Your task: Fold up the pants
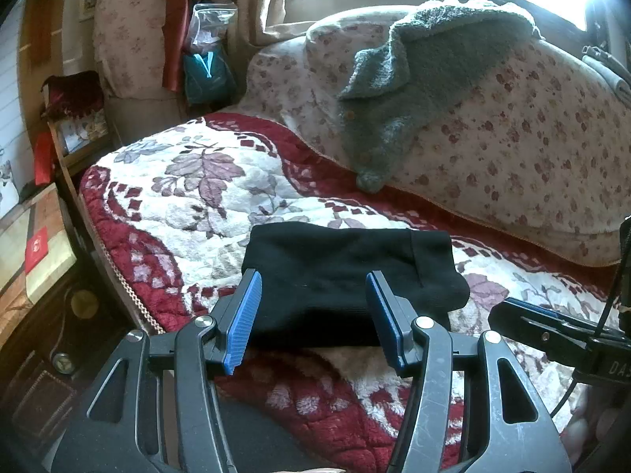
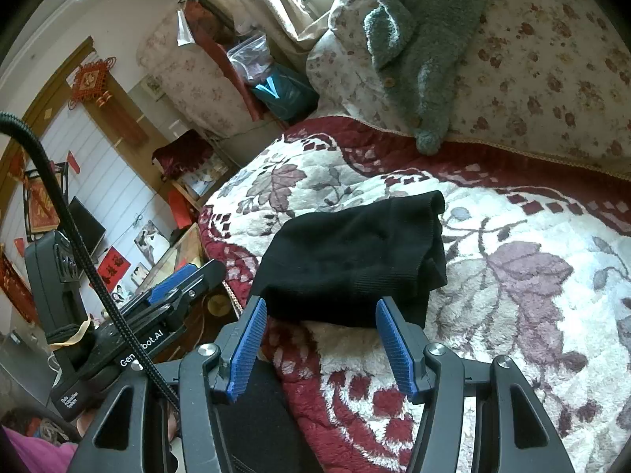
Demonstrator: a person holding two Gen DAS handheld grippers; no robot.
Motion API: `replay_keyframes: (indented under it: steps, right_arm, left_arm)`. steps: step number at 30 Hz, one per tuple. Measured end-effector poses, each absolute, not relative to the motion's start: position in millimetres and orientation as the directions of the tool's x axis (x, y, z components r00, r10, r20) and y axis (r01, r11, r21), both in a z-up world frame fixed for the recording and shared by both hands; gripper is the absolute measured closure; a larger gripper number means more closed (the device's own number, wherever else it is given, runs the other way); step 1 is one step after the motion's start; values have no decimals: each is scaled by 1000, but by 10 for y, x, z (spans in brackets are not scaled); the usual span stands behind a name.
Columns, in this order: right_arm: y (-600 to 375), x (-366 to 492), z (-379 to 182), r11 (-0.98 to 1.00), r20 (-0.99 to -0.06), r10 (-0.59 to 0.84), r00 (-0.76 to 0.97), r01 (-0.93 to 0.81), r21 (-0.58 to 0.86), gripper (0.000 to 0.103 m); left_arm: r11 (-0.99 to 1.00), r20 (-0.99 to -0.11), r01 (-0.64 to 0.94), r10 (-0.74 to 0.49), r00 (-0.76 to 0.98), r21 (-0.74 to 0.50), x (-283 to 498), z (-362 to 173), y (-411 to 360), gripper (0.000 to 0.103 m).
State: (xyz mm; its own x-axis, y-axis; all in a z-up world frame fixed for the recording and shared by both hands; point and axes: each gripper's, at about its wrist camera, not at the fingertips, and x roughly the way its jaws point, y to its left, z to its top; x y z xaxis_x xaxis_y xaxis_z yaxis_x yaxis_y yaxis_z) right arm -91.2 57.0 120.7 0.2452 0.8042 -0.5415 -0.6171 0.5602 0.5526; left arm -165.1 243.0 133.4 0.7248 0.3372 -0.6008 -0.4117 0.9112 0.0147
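Note:
The black pants (image 1: 347, 276) lie folded into a compact bundle on the red-and-white floral blanket (image 1: 197, 197); they also show in the right wrist view (image 2: 355, 260). My left gripper (image 1: 313, 307) is open and empty, its blue pads just short of the bundle's near edge. My right gripper (image 2: 319, 329) is open and empty, close to the bundle's near edge. The right gripper shows at the right of the left wrist view (image 1: 524, 311). The left gripper shows at the left of the right wrist view (image 2: 181, 280).
A large floral-cased cushion (image 1: 512, 138) with a grey fluffy garment (image 1: 418, 79) draped on it lies along the bed's far side. A wooden side table (image 1: 31, 252) stands left of the bed edge. Bags and fabrics (image 1: 205, 59) are stacked at the far corner.

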Motion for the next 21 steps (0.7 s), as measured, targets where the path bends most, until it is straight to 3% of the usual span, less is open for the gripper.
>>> replay_keyframes:
  steps: [14,21]
  right_arm:
    - [513,-910,1173,559,-541,806,241,-611,561,47]
    - [61,-851,1283,597,-527,792,310,-579,556,47]
  left_arm:
    - [911,-567,-410,359,741,40,-1711,1350,2413,48]
    - [939,-572,-343,290,767,17,-1611,1462,2126,48]
